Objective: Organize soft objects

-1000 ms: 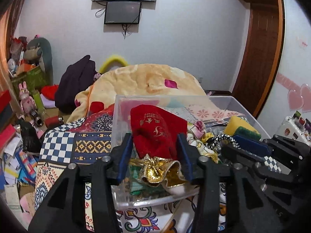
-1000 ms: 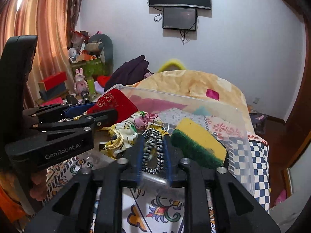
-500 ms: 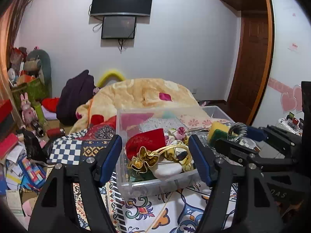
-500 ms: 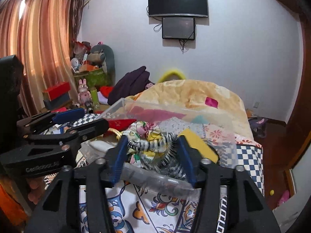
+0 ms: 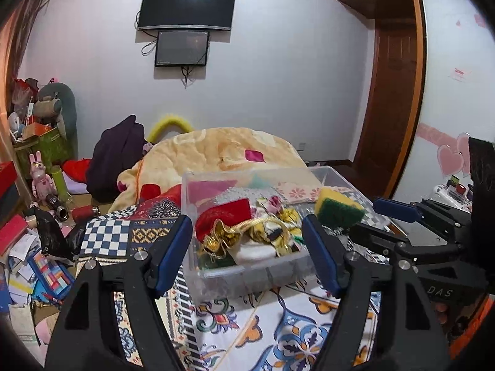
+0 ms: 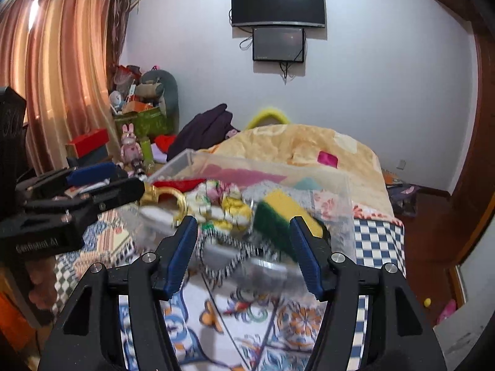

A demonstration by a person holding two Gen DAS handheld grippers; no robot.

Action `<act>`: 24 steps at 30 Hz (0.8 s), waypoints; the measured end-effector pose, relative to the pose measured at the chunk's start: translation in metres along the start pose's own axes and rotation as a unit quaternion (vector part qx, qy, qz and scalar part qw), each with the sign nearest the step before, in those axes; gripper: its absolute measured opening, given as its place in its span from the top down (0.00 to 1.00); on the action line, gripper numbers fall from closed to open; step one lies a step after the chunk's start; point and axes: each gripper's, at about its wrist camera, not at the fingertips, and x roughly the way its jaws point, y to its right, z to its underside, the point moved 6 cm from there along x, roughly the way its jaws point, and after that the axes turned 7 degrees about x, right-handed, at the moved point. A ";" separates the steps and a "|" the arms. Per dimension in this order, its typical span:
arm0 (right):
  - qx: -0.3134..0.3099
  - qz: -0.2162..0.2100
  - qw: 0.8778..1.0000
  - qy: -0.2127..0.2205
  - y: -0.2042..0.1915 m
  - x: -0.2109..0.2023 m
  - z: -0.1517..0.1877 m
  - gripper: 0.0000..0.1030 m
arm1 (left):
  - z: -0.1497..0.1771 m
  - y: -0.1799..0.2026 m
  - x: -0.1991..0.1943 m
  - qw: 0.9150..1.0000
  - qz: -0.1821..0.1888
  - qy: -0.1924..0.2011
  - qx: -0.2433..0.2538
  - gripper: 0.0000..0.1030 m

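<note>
Your left gripper (image 5: pixel 247 247): jaws spread, nothing between them. Your right gripper (image 6: pixel 244 247): jaws opening, pads clear of the blurred striped cord (image 6: pixel 229 262) at the clear bin (image 5: pixel 247 273). Contents: red pouch (image 5: pixel 225 216), gold drawstring (image 5: pixel 235 232), sponge (image 5: pixel 337 208). All look light, limp or compressible; pinch the bunched middle, not loose ends.

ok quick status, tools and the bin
Left tool open, empty. Right tool opening, striped cord loose between its jaws. Clear bin holds red pouch and sponge. Nothing in the way.
</note>
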 end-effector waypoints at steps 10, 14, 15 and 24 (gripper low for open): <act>0.017 0.000 0.998 0.056 0.005 -0.055 -0.014 0.41 | -0.013 0.027 -0.054 0.997 -0.002 0.070 0.022 0.25; 0.021 -0.005 0.995 0.098 -0.001 -0.084 -0.024 0.31 | -0.021 0.033 -0.075 0.995 -0.007 0.096 0.022 0.23; 0.021 -0.007 0.994 0.105 -0.002 -0.089 -0.026 0.30 | -0.022 0.035 -0.080 0.995 -0.003 0.100 0.022 0.21; 0.025 -0.003 0.988 0.153 -0.007 -0.120 -0.038 0.13 | -0.037 0.037 -0.113 0.990 -0.010 0.142 0.012 0.05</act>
